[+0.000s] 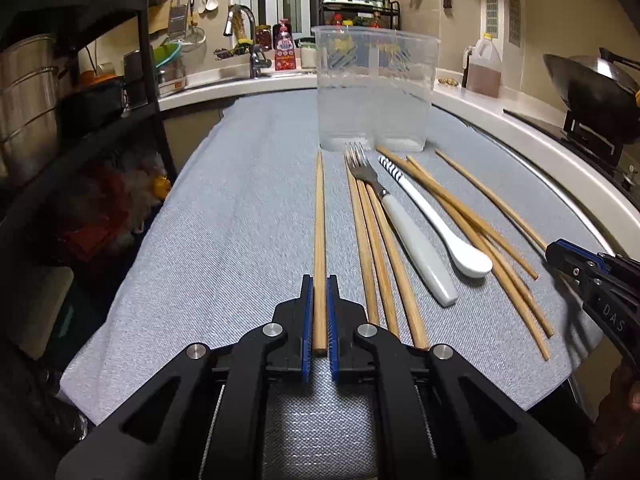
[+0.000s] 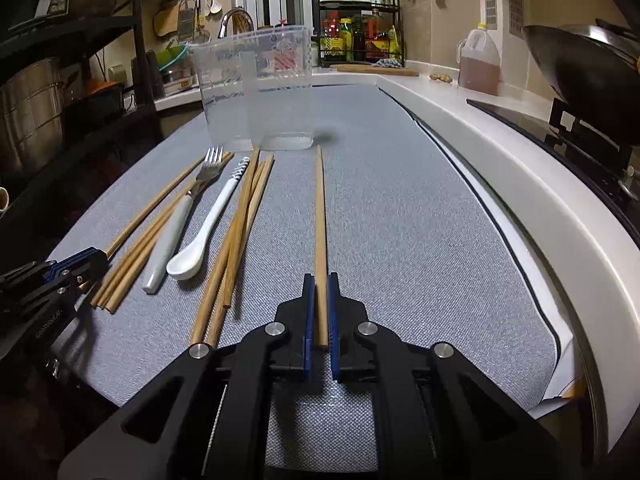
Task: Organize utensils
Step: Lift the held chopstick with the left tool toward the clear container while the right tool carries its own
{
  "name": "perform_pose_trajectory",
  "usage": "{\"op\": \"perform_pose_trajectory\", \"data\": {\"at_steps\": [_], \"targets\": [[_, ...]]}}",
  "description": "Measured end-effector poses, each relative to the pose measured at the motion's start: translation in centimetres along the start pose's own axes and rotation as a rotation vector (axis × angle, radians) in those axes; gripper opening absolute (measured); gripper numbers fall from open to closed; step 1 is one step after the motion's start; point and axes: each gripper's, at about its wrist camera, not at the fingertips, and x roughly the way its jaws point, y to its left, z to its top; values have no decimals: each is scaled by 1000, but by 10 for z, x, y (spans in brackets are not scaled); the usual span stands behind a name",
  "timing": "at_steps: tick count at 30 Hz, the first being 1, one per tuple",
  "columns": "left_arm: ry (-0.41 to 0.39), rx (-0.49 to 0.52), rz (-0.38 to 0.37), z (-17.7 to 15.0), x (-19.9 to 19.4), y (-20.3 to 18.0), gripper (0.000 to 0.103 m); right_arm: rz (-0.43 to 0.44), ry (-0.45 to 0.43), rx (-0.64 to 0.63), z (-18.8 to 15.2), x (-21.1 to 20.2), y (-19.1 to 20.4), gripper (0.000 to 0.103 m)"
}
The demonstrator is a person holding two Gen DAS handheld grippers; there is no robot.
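Left wrist view shows the left gripper (image 1: 320, 316) with its blue jaws clamped on the near end of one wooden chopstick (image 1: 319, 240), which lies on the grey cloth (image 1: 240, 220) and points to the far clear plastic container (image 1: 374, 88). To the right lie more chopsticks (image 1: 376, 248), a fork (image 1: 400, 220) with a white handle and a white spoon (image 1: 440, 220) with a striped handle. At the right edge the right gripper (image 1: 560, 256) carries the letters "DAS".

Right wrist view shows its jaws clamped on a second single chopstick (image 2: 320, 232), well apart from the heap on the left. The left gripper's arm there reads "GenRobot.AI". The cloth covers a white counter (image 2: 500, 168). Far off stand a sink tap (image 1: 244, 24), a spice rack (image 2: 360, 28) and an oil jug (image 2: 480, 60); a wok (image 2: 580, 64) is at the right.
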Motion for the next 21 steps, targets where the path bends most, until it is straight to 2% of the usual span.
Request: {"op": "perform_pose_trajectory", "data": {"at_steps": [8,15,21], "targets": [[-92,9,3,10,-23,0,7,-4,-110,-43,24,-39,13,6],[-147,21,0,15,-36,-2,7,-8,-125,-30,37,-53,9,6],[-163,-4,-19,20,-41,4,7,-2,-162,-23,45,-65,6,7]]}}
